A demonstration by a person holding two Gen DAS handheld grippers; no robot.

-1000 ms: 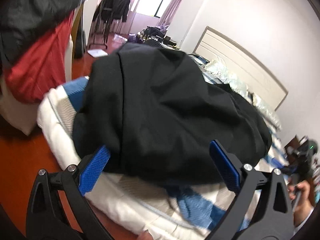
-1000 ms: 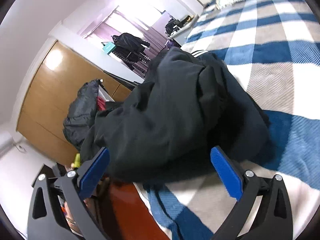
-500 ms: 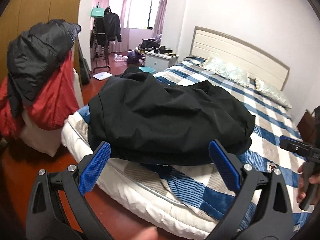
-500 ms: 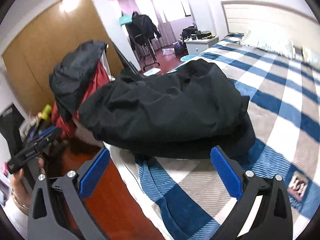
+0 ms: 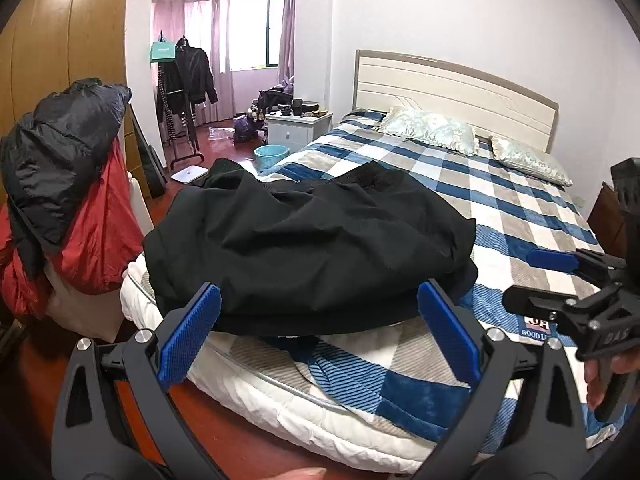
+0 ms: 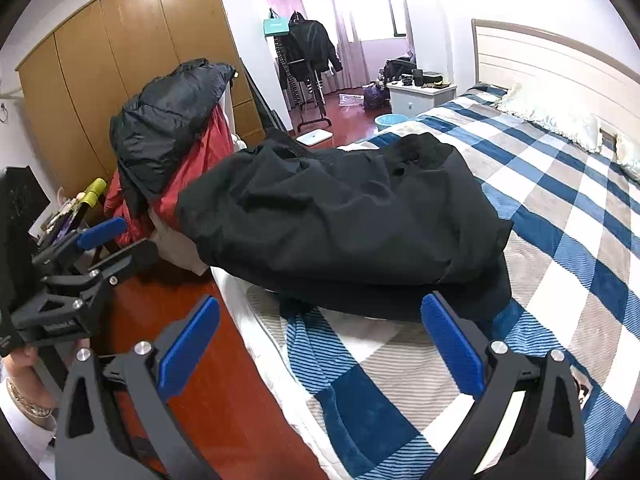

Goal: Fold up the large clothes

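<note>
Lying bunched on the near corner of the bed (image 5: 516,196), the black garment (image 5: 312,240) sits just beyond both sets of tongs, touched by neither. The left gripper (image 5: 318,332) is spread wide with nothing between its blue pads (image 5: 188,340), and the garment's near edge shows above the gap. The right gripper (image 6: 320,344) is likewise spread and empty, held over the checked blanket (image 6: 560,216) at the bed's foot, with the garment ahead and a little left of it. Each gripper shows at the edge of the other's view. Left of the tongs, a red and black coat pile (image 6: 168,120) stands beside the bed, in front of a wooden wardrobe (image 6: 100,80). Two pillows (image 5: 432,130) lie far ahead by the headboard (image 5: 440,80).
</note>
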